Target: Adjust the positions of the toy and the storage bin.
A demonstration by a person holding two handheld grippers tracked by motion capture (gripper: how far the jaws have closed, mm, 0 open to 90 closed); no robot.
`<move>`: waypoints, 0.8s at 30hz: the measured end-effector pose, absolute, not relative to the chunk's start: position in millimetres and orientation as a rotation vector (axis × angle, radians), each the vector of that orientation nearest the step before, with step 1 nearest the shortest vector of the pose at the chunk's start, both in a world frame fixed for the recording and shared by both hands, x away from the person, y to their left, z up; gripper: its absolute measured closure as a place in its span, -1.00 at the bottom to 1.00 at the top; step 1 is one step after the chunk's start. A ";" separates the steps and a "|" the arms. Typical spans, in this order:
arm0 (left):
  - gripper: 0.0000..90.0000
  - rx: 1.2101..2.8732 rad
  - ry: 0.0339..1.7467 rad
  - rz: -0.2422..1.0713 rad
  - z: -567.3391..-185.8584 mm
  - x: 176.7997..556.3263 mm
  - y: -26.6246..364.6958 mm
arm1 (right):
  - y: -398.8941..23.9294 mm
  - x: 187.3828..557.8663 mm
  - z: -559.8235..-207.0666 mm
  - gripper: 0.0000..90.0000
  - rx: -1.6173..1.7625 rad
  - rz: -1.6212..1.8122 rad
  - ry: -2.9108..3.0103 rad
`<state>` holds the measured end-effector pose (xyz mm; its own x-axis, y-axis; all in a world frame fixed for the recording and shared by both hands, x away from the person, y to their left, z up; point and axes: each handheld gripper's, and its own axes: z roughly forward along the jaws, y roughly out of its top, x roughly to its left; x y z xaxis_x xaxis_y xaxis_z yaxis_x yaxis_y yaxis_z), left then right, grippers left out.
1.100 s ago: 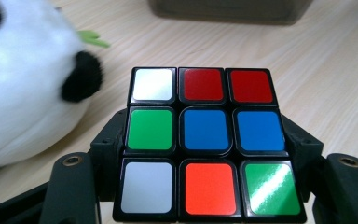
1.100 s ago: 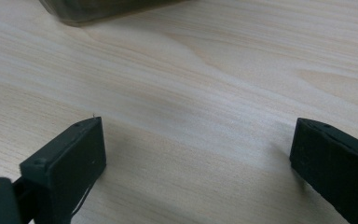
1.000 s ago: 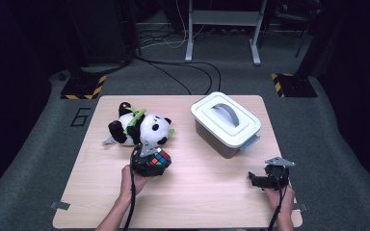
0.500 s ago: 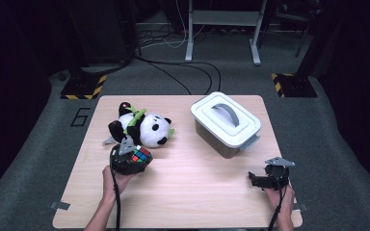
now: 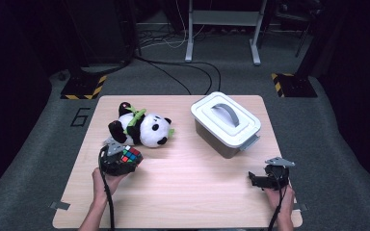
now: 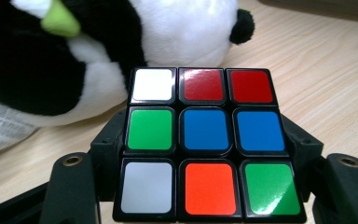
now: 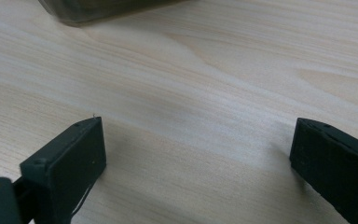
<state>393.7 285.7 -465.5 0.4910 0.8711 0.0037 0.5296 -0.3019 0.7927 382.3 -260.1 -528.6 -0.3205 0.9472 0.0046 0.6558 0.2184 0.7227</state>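
1. Your left hand-held gripper [image 5: 120, 161] is clamped on the puzzle cube [image 6: 205, 144]; its jaws press the cube's two flanks, with the coloured face turned up toward you.
2. The cube sits between those jaws, just above the desk [image 5: 192, 192], so nothing lies between it and the wood beneath.
3. Straight ahead of that gripper, just beyond the cube, lies the plush panda [image 5: 142, 129]. It looks near enough to brush, though you cannot tell whether they touch.
4. The panda's long axis runs across your line of reach, head toward the desk's middle.
5. The lidded white box [image 5: 226, 124] stands well off toward your other hand, ahead of it.
6. Your right hand-held gripper [image 7: 196, 154] rests low on the desk, jaws wide apart and empty. It is nearer to the box; the left is nearer to the panda.
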 end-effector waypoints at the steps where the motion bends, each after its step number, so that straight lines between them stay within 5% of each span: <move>1: -0.24 1.972 1.160 0.574 -465.6 393.0 287.8 | -260.1 382.4 -528.6 -0.94 1.478 0.883 2.057; 24: -0.24 1.834 1.391 0.662 -476.4 388.7 364.6 | -260.3 382.7 -528.6 -0.94 1.480 0.882 2.057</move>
